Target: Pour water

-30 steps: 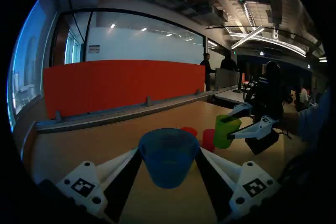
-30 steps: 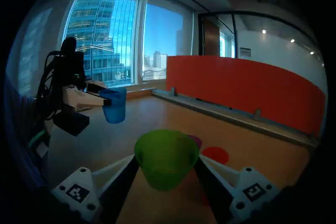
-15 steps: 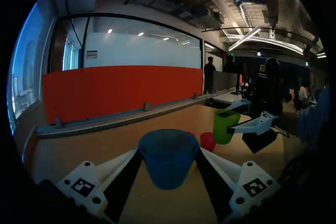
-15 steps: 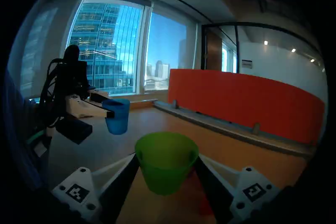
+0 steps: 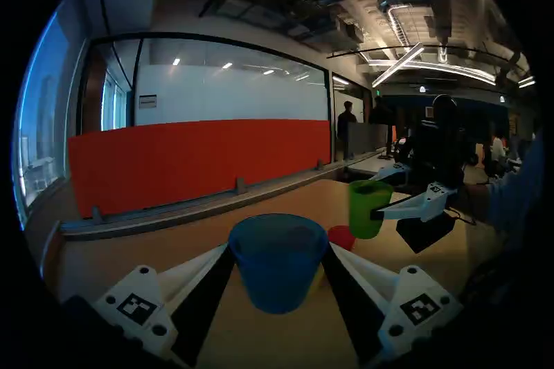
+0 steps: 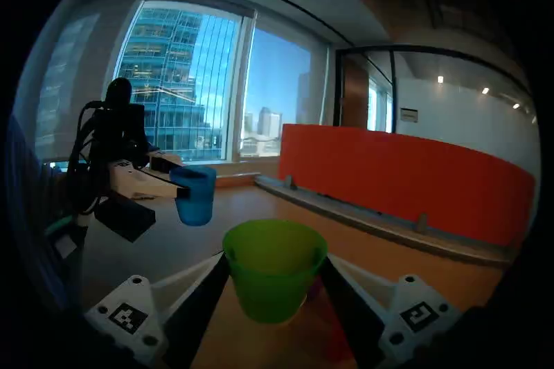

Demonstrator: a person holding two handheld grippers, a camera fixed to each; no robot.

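a: what could go wrong from here?

b: both cups are in the air and well apart. the left gripper (image 5: 277, 258) is closed onto a blue translucent plastic cup (image 6: 194, 196), one finger against each side of its wall. the right gripper (image 6: 274, 265) grips a green translucent plastic cup (image 5: 365, 208) the same way. to pour, one rim has to come over the other. if the tilt begins with them this far apart, the water lands on the pale wooden table (image 5: 138, 248).

a: anything else?

b: the cups taper, and their walls look thin and smooth. i'd guess a cup could slide down between the fingers or swivel once tipped, and a harder squeeze might buckle it. a small red plastic cup (image 5: 341, 236) also stands on the table near the green one, and a low pass could knock it.

a: how do the cups look?

b: both are upright with level rims and open mouths, held above the table. the blue one sits to the left in the right gripper view, the green one to the right in the left gripper view. i can't tell whether either holds water. the tint hides any level.
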